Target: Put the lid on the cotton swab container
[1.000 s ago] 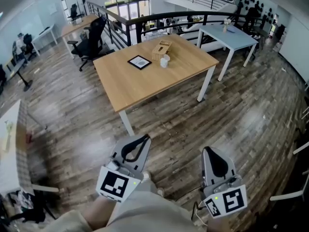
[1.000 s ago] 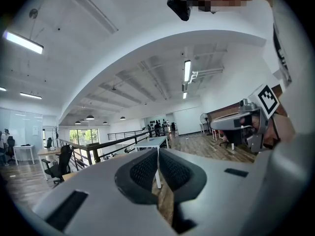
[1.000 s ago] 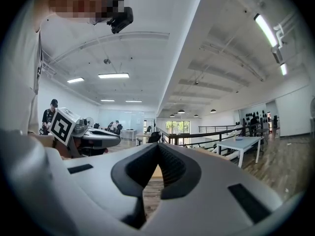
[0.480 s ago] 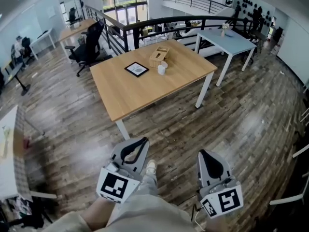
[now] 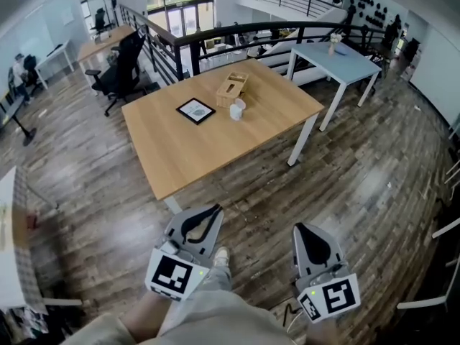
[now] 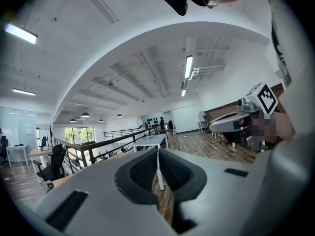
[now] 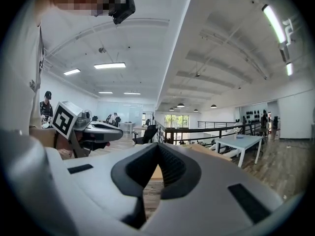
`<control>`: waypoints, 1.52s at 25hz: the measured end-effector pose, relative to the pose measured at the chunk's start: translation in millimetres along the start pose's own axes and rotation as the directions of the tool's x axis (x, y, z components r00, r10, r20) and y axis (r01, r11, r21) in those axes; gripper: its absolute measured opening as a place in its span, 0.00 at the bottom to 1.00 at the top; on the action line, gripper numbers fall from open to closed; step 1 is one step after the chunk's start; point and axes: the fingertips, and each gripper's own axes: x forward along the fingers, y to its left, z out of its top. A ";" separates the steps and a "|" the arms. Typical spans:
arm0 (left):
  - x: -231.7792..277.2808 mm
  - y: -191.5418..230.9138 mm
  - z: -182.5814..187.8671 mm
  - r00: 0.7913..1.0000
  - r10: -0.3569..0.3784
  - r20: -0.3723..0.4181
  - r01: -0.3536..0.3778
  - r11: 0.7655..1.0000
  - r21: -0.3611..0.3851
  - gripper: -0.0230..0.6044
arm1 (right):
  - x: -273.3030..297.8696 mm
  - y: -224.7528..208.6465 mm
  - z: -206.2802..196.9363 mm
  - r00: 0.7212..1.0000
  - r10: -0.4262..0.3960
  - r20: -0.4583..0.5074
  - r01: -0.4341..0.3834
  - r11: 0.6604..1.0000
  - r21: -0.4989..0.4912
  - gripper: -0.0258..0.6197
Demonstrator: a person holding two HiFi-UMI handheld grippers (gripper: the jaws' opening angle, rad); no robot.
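A small white container (image 5: 235, 111) stands far off on the wooden table (image 5: 194, 153), with a small white piece (image 5: 241, 104) touching it; I cannot tell from here whether that piece is a lid. My left gripper (image 5: 215, 208) is low in the head view, over the floor and short of the table, shut with nothing in it. My right gripper (image 5: 297, 228) hangs beside it, also shut and empty. The left gripper view shows its jaws (image 6: 157, 151) pressed together. In the right gripper view the jaws (image 7: 157, 146) meet too.
A wooden tissue box (image 5: 231, 88) and a black-framed flat panel (image 5: 195, 111) also lie on the table. Behind it are a black railing (image 5: 215, 33), a white table (image 5: 336, 57) at the right and office chairs (image 5: 118, 67) at the left. Wood flooring surrounds me.
The wooden table has come closer and slid left in the head view as the person walks toward it. Both grippers stay shut and low.
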 end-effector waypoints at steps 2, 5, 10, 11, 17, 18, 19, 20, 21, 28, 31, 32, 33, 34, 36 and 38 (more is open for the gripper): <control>20.9 17.8 -0.7 1.000 -0.011 -0.003 0.011 1.000 0.002 0.09 | 24.8 -10.1 2.8 1.000 -0.001 -0.007 0.001 1.000 -0.001 0.08; 49.9 47.7 -2.3 1.000 -0.022 -0.007 0.022 1.000 0.001 0.09 | 63.3 -23.4 6.9 1.000 -0.005 -0.015 0.005 1.000 -0.003 0.08; 91.0 100.2 -1.7 0.999 -0.043 -0.020 0.043 0.999 0.003 0.09 | 126.3 -40.1 20.0 1.000 -0.010 -0.030 0.010 1.000 -0.009 0.08; 98.9 110.6 -3.3 0.999 -0.045 -0.023 0.045 0.999 0.004 0.09 | 138.8 -43.3 21.2 0.999 -0.011 -0.030 0.011 1.000 -0.012 0.08; 140.8 161.2 -12.4 0.998 -0.055 -0.024 0.056 0.998 0.014 0.09 | 203.9 -58.7 23.7 0.999 -0.014 -0.035 0.013 1.000 -0.017 0.08; 145.2 167.5 -13.2 0.998 -0.057 -0.024 0.057 0.998 0.014 0.09 | 211.4 -59.7 24.2 0.999 -0.015 -0.036 0.014 1.000 -0.017 0.08; 149.0 173.6 -13.7 0.998 -0.058 -0.024 0.058 0.998 0.014 0.09 | 218.3 -60.4 24.7 0.999 -0.016 -0.037 0.015 1.000 -0.015 0.08; 152.6 179.5 -14.2 0.998 -0.058 -0.025 0.059 0.998 0.012 0.09 | 224.7 -61.1 24.7 0.999 -0.017 -0.041 0.016 1.000 -0.014 0.08; 156.4 184.7 -14.9 0.998 -0.059 -0.024 0.059 0.998 0.009 0.09 | 230.6 -62.4 24.0 0.999 -0.017 -0.047 0.016 1.000 -0.013 0.08; 189.7 206.5 -29.6 0.997 -0.065 -0.040 0.065 0.998 -0.002 0.09 | 265.2 -85.9 7.9 0.997 -0.029 -0.077 0.028 1.000 -0.006 0.08; 204.7 209.9 -36.0 0.997 -0.065 -0.045 0.066 0.998 0.001 0.09 | 278.3 -97.2 0.7 0.996 -0.021 -0.082 0.021 1.000 -0.004 0.08; 210.6 210.9 -38.6 0.997 -0.065 -0.045 0.065 0.998 0.002 0.09 | 283.1 -101.5 -2.7 0.996 -0.017 -0.084 0.016 1.000 -0.007 0.08; 217.0 211.9 -41.5 0.997 -0.062 -0.045 0.063 0.998 0.003 0.09 | 288.1 -106.3 -6.4 0.996 -0.013 -0.085 0.013 1.000 -0.011 0.08; 223.9 213.4 -44.4 0.997 -0.059 -0.045 0.059 0.998 0.004 0.09 | 293.5 -111.8 -10.0 0.996 -0.011 -0.085 0.010 1.000 -0.015 0.08; 239.9 218.0 -48.1 0.998 -0.047 -0.042 0.047 0.999 0.010 0.09 | 305.5 -125.4 -14.9 0.997 -0.006 -0.081 0.004 1.000 -0.021 0.08; 256.8 222.4 -49.9 0.998 -0.033 -0.048 0.034 0.999 0.017 0.09 | 317.3 -140.8 -17.0 0.997 0.006 -0.078 -0.007 1.000 -0.021 0.08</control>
